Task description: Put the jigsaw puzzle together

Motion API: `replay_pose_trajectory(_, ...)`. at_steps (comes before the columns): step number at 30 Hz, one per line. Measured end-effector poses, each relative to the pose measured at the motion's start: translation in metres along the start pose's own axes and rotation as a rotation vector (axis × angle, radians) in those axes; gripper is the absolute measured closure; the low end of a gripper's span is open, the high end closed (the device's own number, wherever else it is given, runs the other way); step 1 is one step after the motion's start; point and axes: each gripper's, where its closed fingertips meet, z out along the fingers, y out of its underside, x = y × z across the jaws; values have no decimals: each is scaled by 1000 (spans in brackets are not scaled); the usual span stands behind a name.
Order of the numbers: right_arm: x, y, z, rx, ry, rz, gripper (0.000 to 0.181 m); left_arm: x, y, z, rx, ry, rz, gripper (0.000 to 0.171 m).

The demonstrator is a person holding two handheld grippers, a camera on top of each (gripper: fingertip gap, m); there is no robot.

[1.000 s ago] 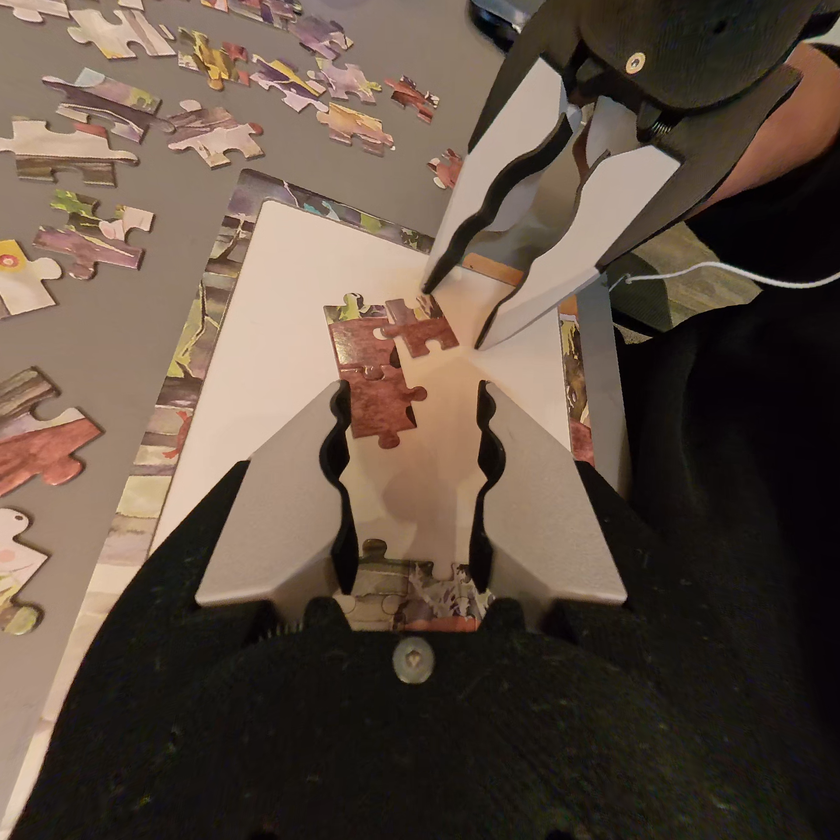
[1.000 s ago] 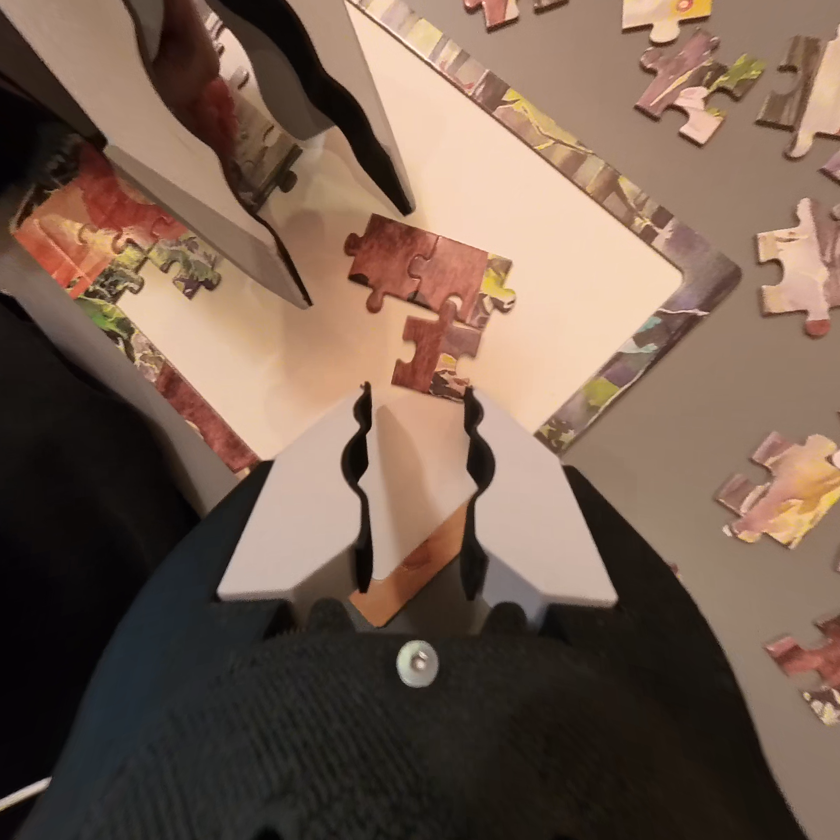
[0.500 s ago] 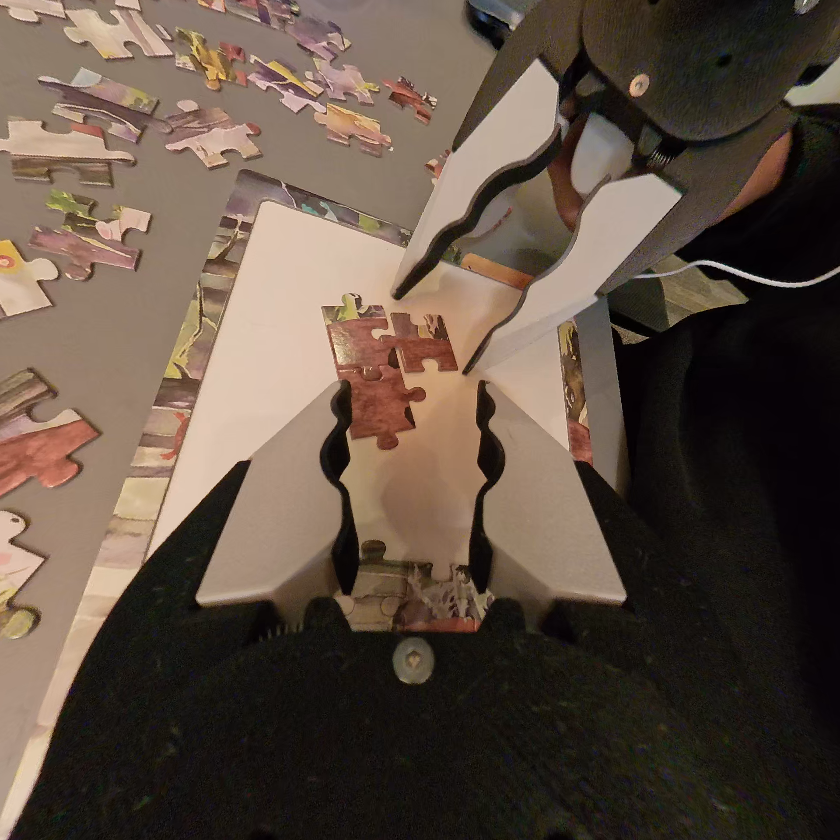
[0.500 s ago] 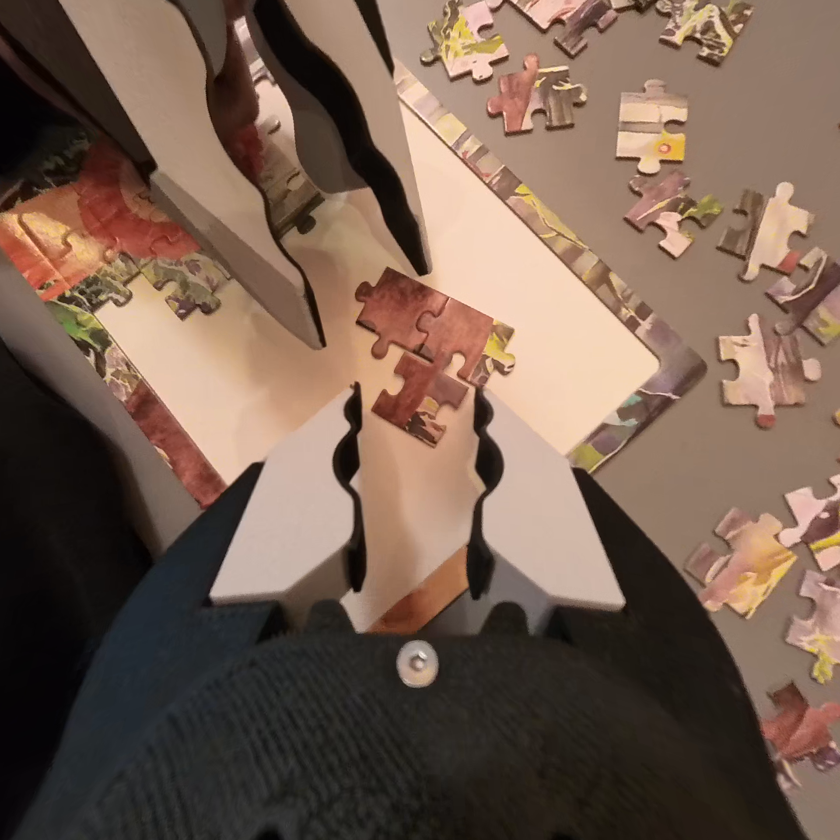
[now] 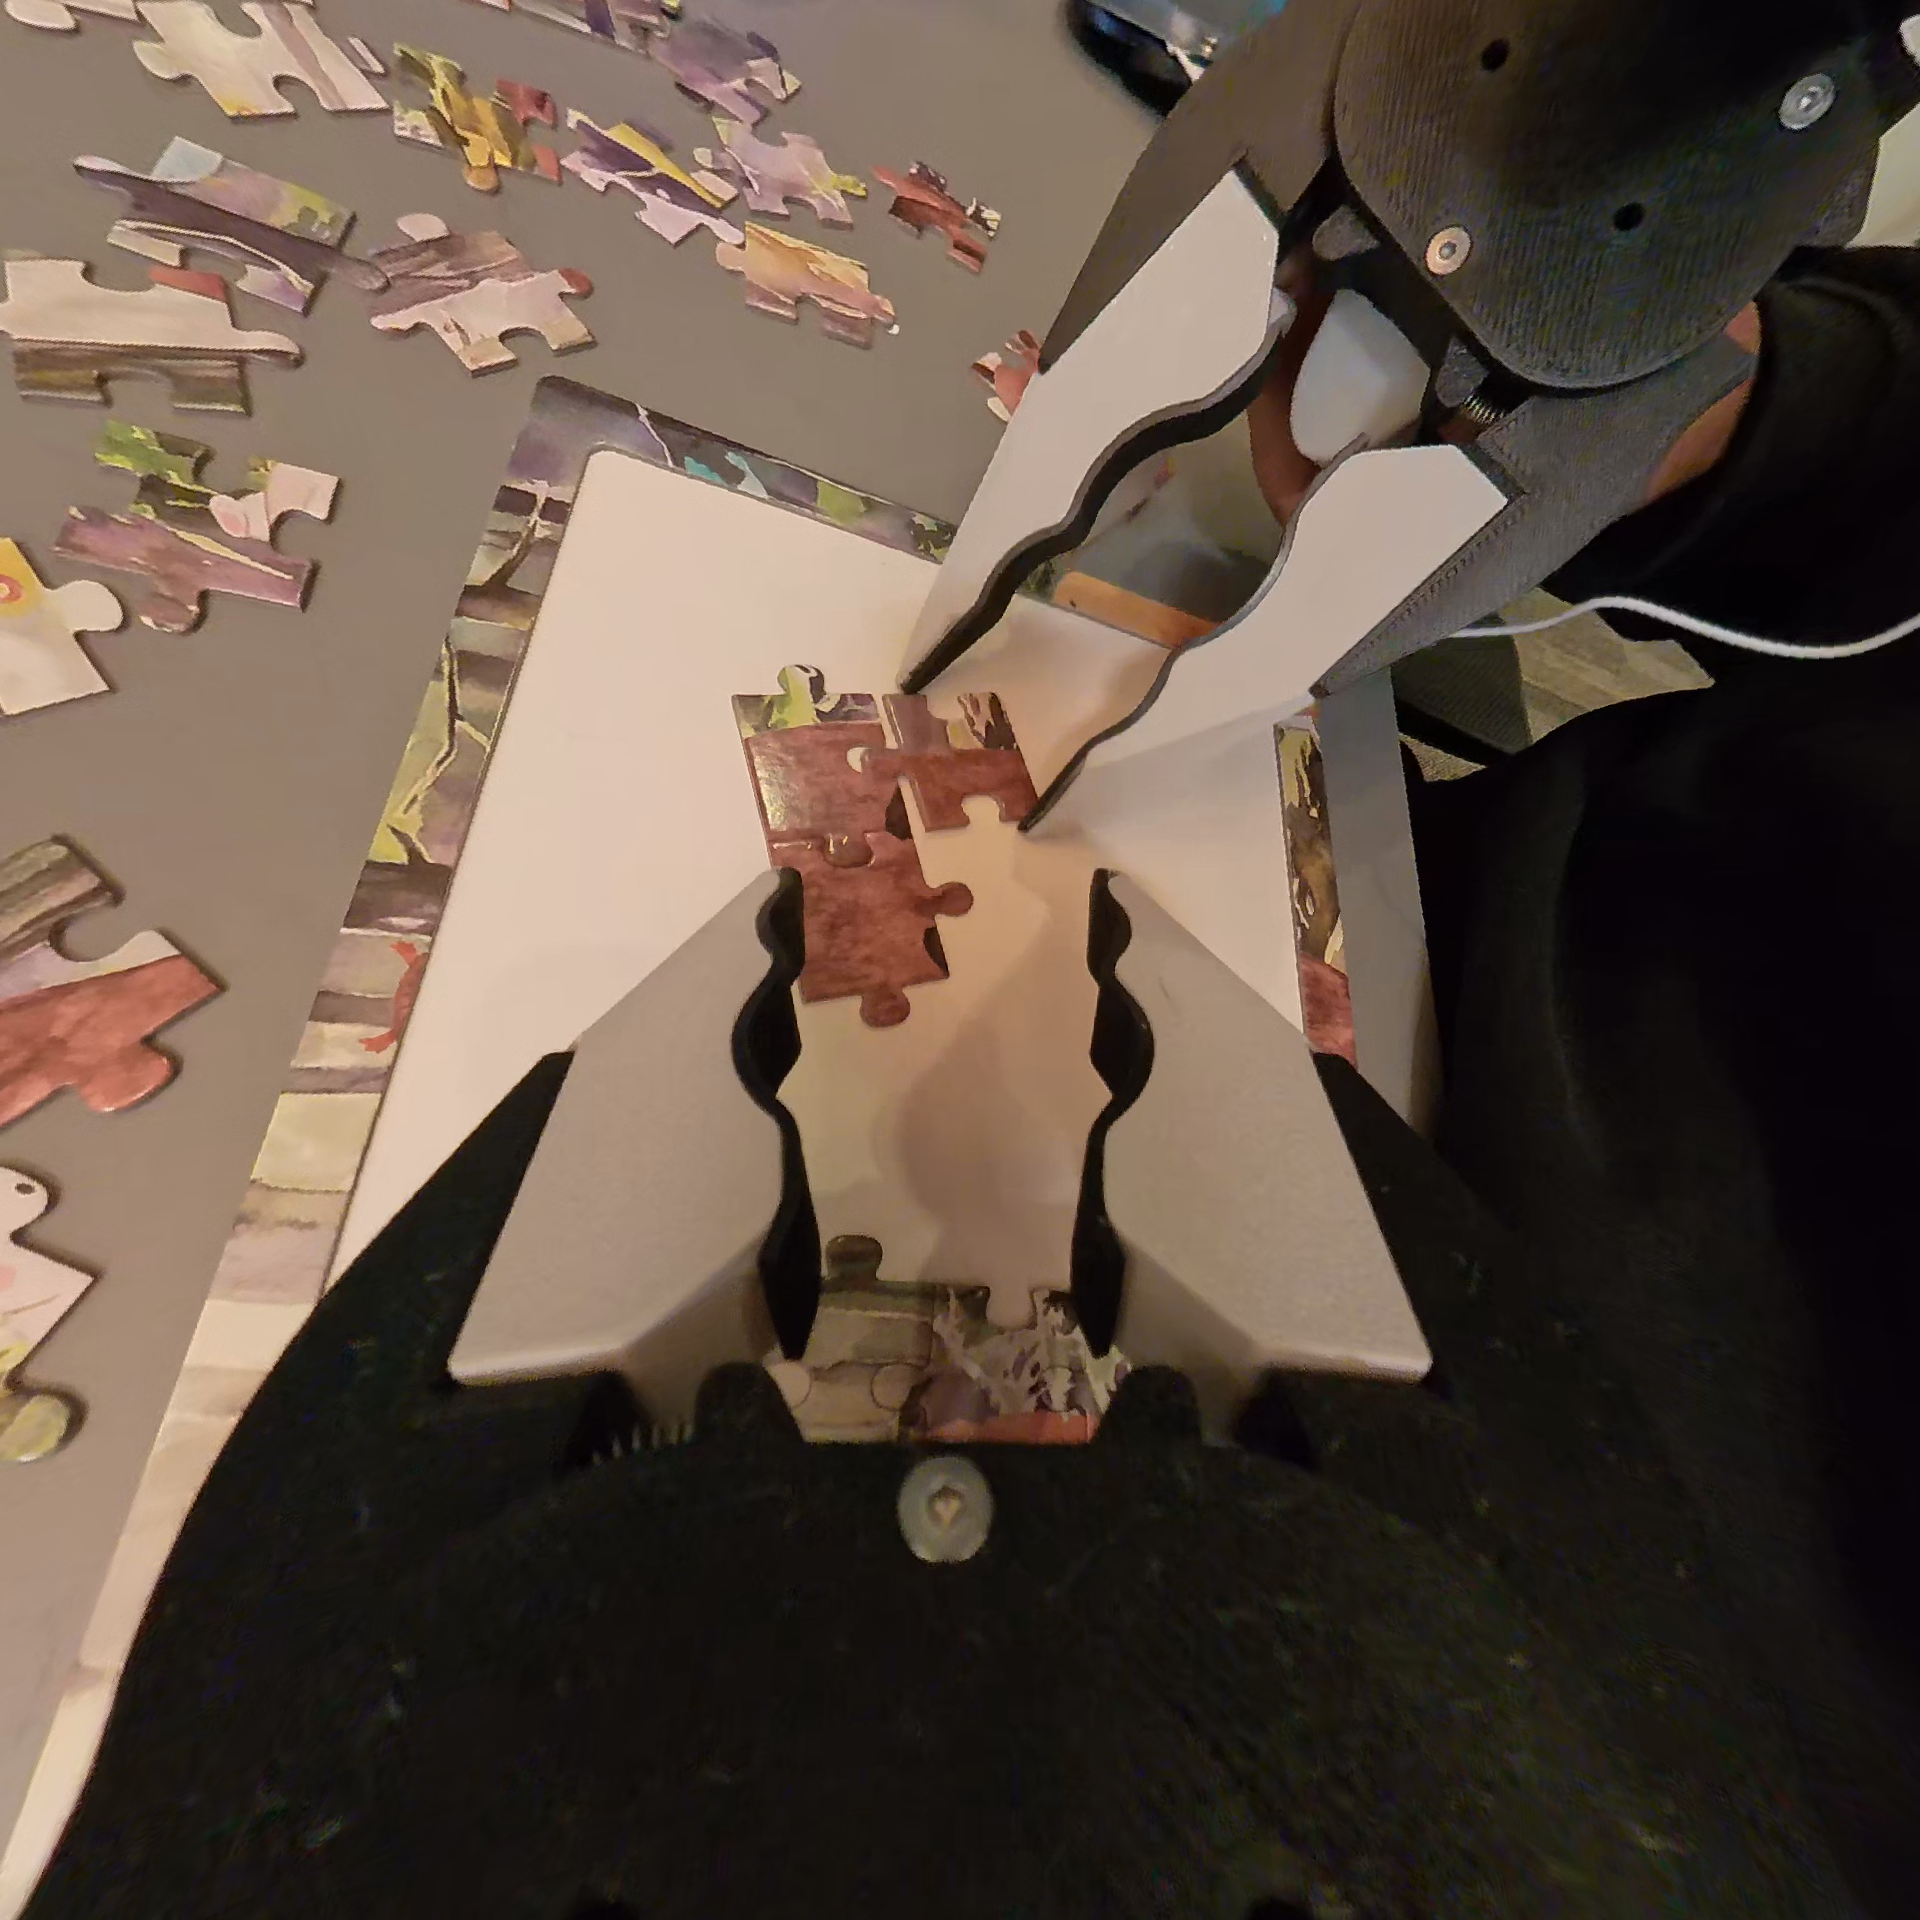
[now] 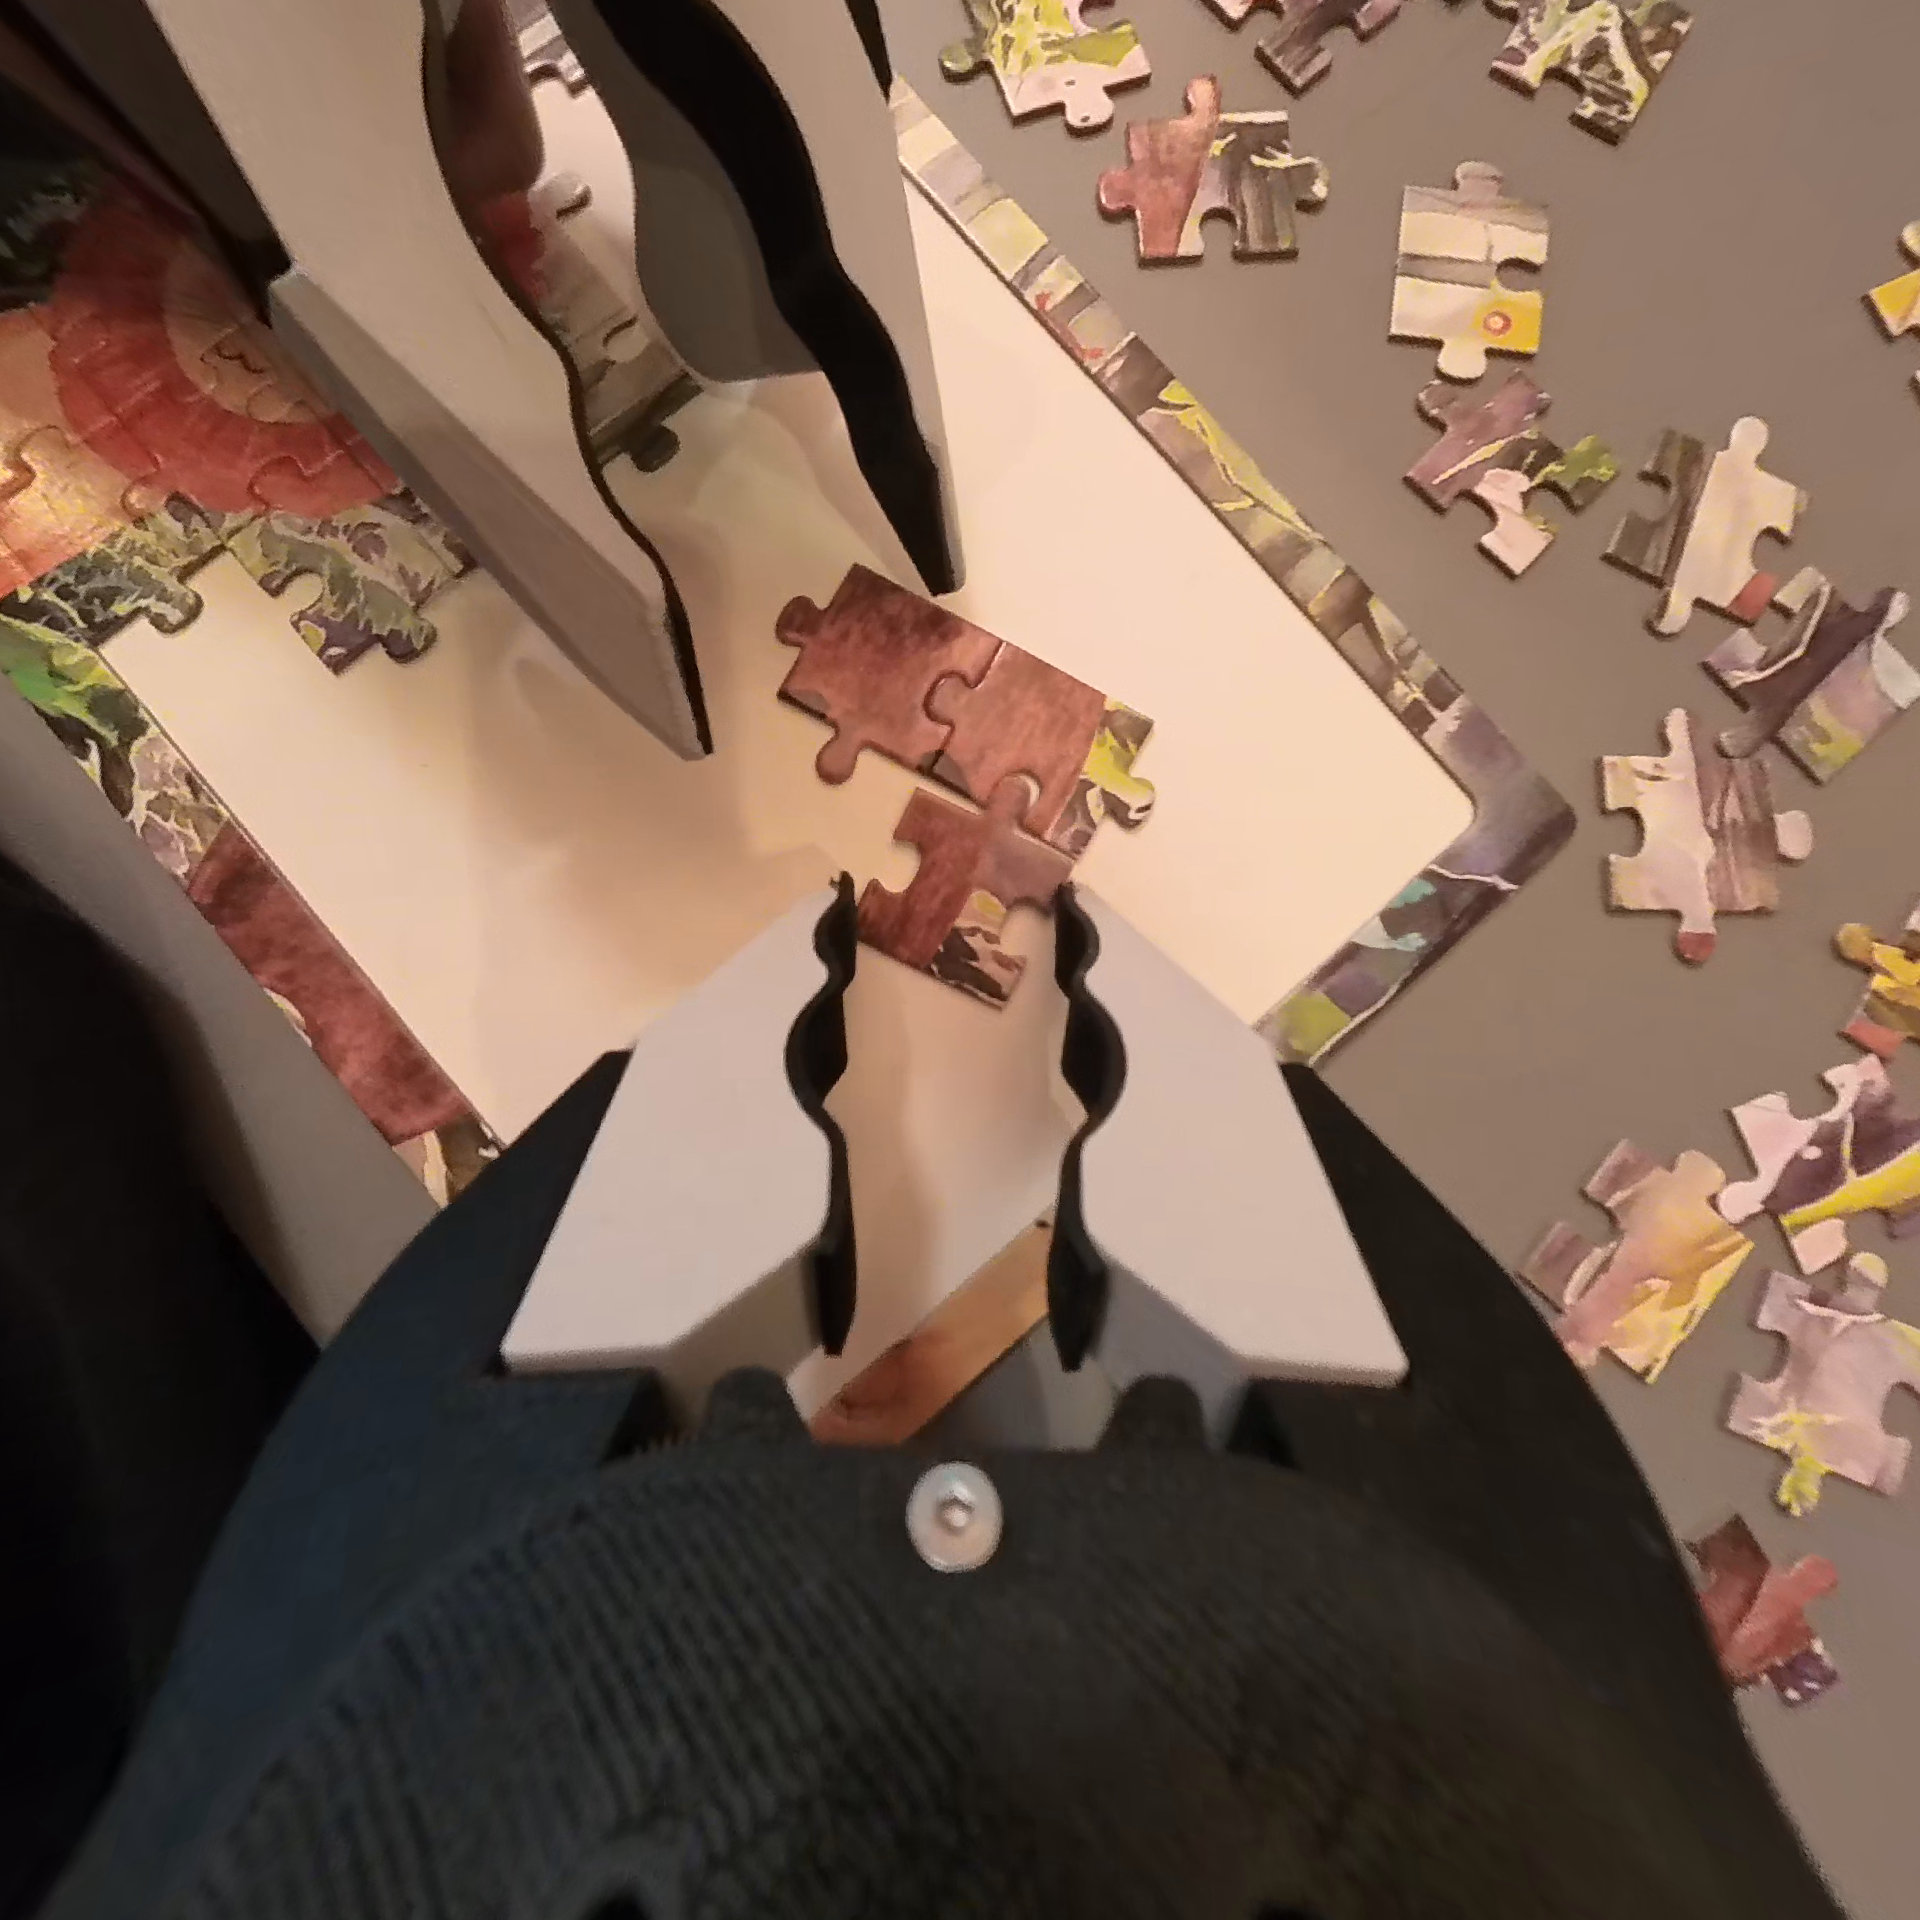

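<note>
Puzzle cluster (image 5: 847, 831) of two joined maroon pcs lies mid-tray on the white puzzle board (image 5: 644, 644), w/ a third maroon piece (image 5: 961, 774) set against its side, tilted, tab overlapping the joined pair, not seated flush. In right wrist view the same third piece (image 6: 961, 883) sits just ahead of the fingertips. Right hand-held gripper (image 6: 951, 899) open, jaws spread, tips straddling that piece's near edge; nothing clamped. Left hand-held gripper (image 5: 940, 894) also open, empty, one finger tip just beside the lower maroon pc. The 2 hand-held grippers face each other across the cluster. Board has a printed frame border (image 5: 410, 831); assembled section w/ red bloom (image 6: 166, 353) fills one corner. Loose pieces (image 5: 478, 281) scattered on grey surface (image 5: 260, 748) beyond the frame, well apart from the cluster.
</note>
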Motion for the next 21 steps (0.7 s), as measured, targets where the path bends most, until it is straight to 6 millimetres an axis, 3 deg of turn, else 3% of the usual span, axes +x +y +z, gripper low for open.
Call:
replay_pose_trajectory(16, 2, -2, 0, -12, 28, -17, 141, 0, 0, 1, 0, 1, 2, 119)
replay_pose_trajectory(21, -4, -13, -3, 52, -9, -33, 145, 0, 0, 1, -2, 2, 2, 119)
